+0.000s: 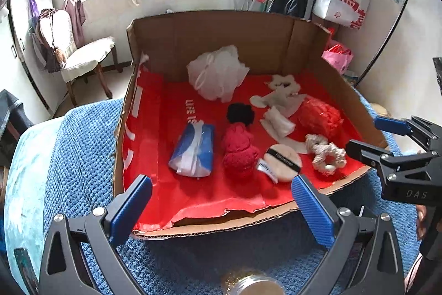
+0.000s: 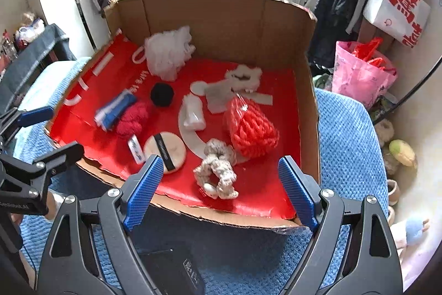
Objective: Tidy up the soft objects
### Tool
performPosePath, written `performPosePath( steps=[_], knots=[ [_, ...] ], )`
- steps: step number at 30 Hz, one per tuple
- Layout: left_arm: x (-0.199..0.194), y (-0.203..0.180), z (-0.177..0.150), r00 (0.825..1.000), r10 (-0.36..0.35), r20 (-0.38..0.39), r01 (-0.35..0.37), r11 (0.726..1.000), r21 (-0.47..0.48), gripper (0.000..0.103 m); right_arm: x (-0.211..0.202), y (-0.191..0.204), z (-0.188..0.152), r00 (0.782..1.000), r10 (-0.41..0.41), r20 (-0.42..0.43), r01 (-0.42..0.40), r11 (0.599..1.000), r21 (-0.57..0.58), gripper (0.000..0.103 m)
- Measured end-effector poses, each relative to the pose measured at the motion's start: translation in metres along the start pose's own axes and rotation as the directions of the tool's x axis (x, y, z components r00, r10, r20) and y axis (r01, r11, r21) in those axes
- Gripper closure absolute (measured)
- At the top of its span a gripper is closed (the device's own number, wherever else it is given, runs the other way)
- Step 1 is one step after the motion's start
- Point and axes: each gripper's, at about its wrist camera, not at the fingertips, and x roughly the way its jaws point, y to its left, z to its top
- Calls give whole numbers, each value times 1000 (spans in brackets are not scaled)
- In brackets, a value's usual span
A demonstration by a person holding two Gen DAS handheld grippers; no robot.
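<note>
Both the left gripper (image 1: 221, 201) and right gripper (image 2: 218, 184) are spread wide, holding nothing, before the cardboard box (image 1: 221, 29); the red yarn ball (image 2: 129, 115) half hides the tissue pack (image 2: 114, 109).

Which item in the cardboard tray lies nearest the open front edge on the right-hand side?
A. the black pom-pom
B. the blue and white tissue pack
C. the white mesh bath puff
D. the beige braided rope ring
D: the beige braided rope ring lies closest to the front edge of the cardboard tray, just ahead of the open right tool.
</note>
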Motion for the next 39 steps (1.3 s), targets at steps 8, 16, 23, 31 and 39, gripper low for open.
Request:
performPosePath(
  steps=[8, 16, 23, 31, 39],
  knots=[
    [20, 3, -3, 999, 13, -45, -14, 999, -31, 0, 17, -5, -12, 1000, 19, -22, -18, 999, 40, 18],
    [33, 3, -6, 998, 20, -60, -22, 999, -34, 0, 25, -7, -17, 999, 13, -29, -12, 999, 53, 18],
    [36, 8, -8, 998, 17, -66, -20, 998, -51, 0, 30, -7, -19, 999, 13, -32, -11, 998, 55, 18],
    [38, 8, -9, 997, 19, -72, -22, 999, -43, 0, 32, -7, -20, 999, 10, -35, -8, 998, 57, 18],
    [37, 5, -9, 997, 22, -76, -25, 999, -36, 0, 33, -7, -20, 999, 14, -37, -12, 998, 56, 18]
  ],
)
